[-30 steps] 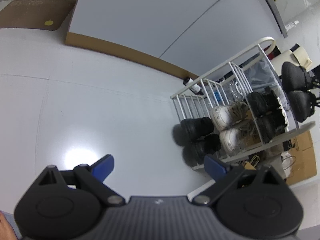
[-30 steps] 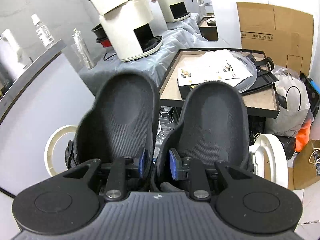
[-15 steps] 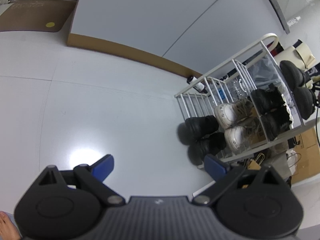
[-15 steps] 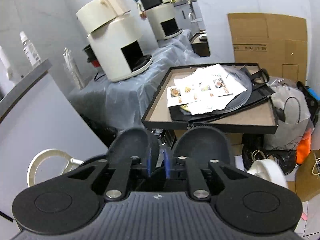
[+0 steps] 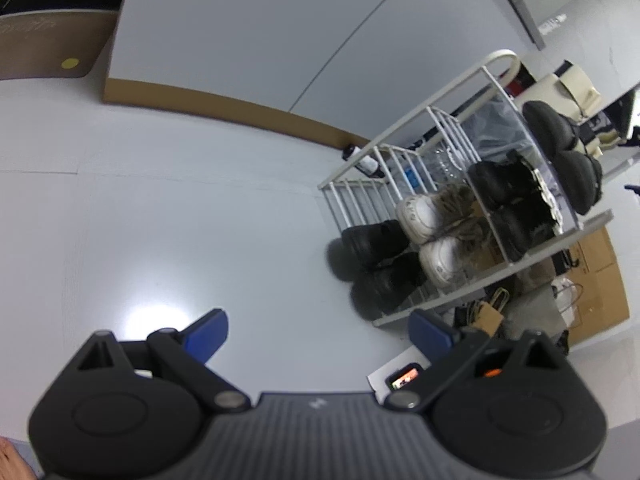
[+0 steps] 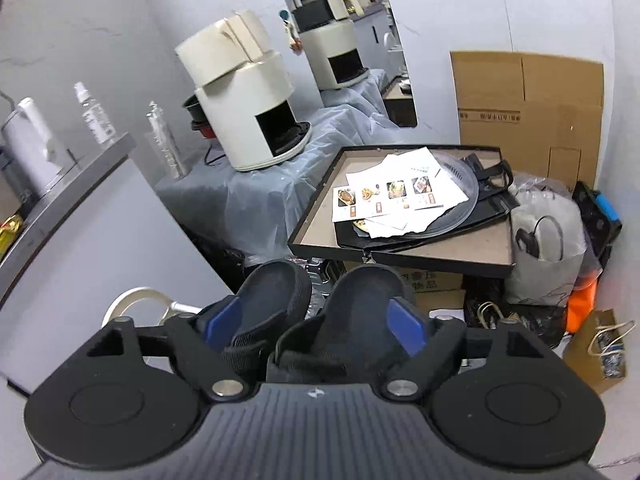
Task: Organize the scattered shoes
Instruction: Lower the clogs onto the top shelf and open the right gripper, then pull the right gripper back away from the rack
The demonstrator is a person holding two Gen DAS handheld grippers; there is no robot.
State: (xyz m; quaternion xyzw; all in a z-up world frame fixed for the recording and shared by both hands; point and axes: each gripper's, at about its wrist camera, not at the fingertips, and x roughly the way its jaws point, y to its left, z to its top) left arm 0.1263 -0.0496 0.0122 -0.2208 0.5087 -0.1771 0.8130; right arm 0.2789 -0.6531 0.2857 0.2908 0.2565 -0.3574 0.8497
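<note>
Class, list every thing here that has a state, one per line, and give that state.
Right tool: open, has just been opening, black mesh slippers between its blue pads, unpressed.
Left tool: open, empty.
Black mesh slippers: released on the white wire shoe rack's top tier.
Flat cardboard box: folded.

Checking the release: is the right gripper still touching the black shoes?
Apart. The right wrist view shows the right gripper with blue pads spread wide of the black shoes, jaws just opened.

Glossy pale floor [image 5: 168, 216] (bright ceiling-light glare), grey cabinet [image 5: 248, 32] with brown plinth, marbled white wall [image 6: 100, 20].
</note>
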